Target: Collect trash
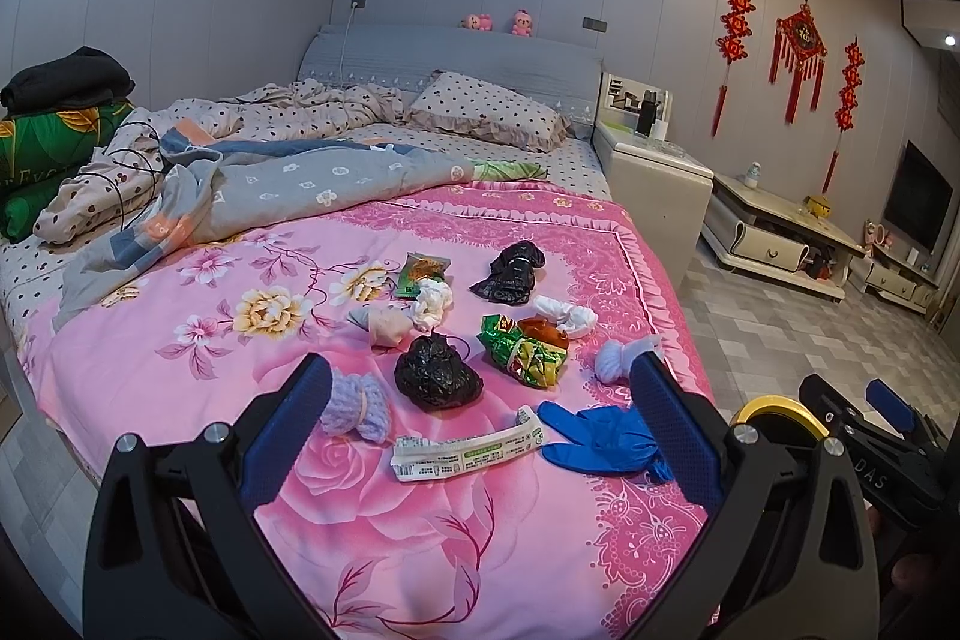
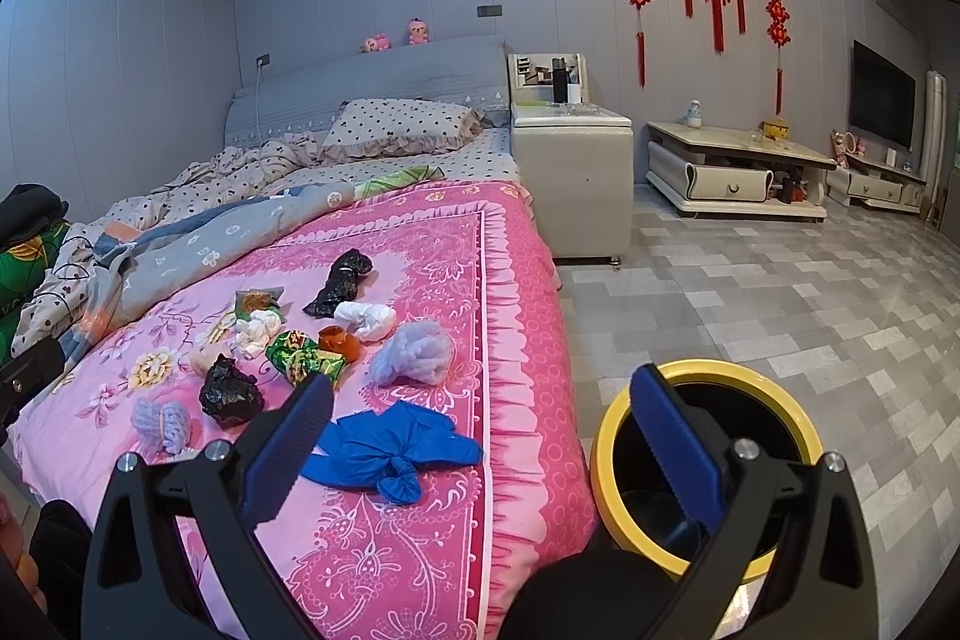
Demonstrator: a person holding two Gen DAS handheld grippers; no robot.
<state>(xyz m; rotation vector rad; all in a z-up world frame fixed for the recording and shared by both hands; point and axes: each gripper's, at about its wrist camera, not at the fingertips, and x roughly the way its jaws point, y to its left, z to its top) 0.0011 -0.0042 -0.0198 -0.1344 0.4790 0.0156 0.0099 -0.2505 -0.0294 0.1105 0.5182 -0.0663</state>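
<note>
Several pieces of trash lie on the pink flowered bedspread (image 1: 180, 400): a knotted blue glove (image 1: 606, 439) (image 2: 390, 445), a white paper wrapper (image 1: 468, 451), a black bag ball (image 1: 435, 373) (image 2: 231, 394), a green snack wrapper (image 1: 525, 349) (image 2: 303, 355), a lilac yarn bundle (image 1: 354, 400) (image 2: 161, 421) and a pale blue puff (image 2: 414, 349). A yellow-rimmed black bin (image 2: 708, 460) (image 1: 780, 415) stands on the floor beside the bed. My left gripper (image 1: 480, 421) is open and empty above the wrapper. My right gripper (image 2: 480, 418) is open and empty over the bed's edge.
Further trash sits mid-bed: a black bag (image 1: 510, 271), white tissue knots (image 1: 432, 301), a brown item (image 2: 339, 340). Rumpled quilts (image 1: 270, 184) and a pillow (image 1: 486, 109) lie behind. A white nightstand (image 2: 570, 172), low TV cabinet (image 2: 738, 172) and tiled floor (image 2: 780, 310) are to the right.
</note>
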